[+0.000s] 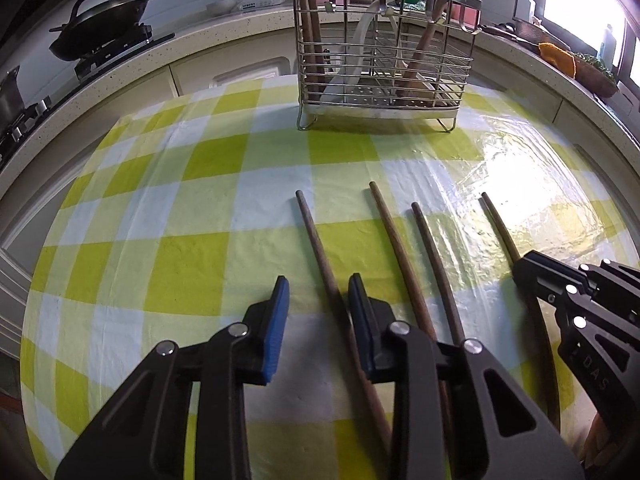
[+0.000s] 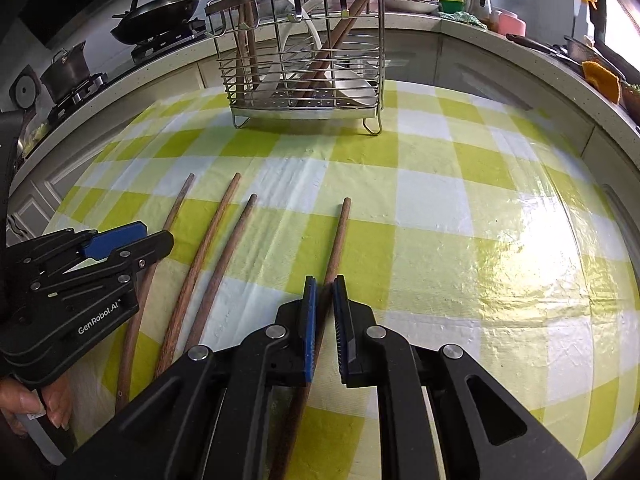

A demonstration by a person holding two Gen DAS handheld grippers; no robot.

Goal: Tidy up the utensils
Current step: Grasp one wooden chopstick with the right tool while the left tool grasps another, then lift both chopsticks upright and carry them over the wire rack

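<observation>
Several brown wooden chopsticks lie side by side on the green-and-white checked tablecloth (image 1: 160,216). My left gripper (image 1: 318,286) is open, its jaws straddling the leftmost chopstick (image 1: 316,236) without touching it. My right gripper (image 2: 325,284) has its jaws nearly closed around the rightmost chopstick (image 2: 340,236), which lies between the blue pads; it also shows in the left wrist view (image 1: 532,268). A wire utensil rack (image 1: 384,60) stands at the table's far side, holding wooden chopsticks and white utensils; it also shows in the right wrist view (image 2: 304,60).
A counter curves behind the table with a black pan (image 1: 100,28) on a stove at left, a pot (image 2: 66,68), and bottles, jars and an orange cloth (image 2: 600,80) at right. A hand (image 2: 36,404) holds the left gripper.
</observation>
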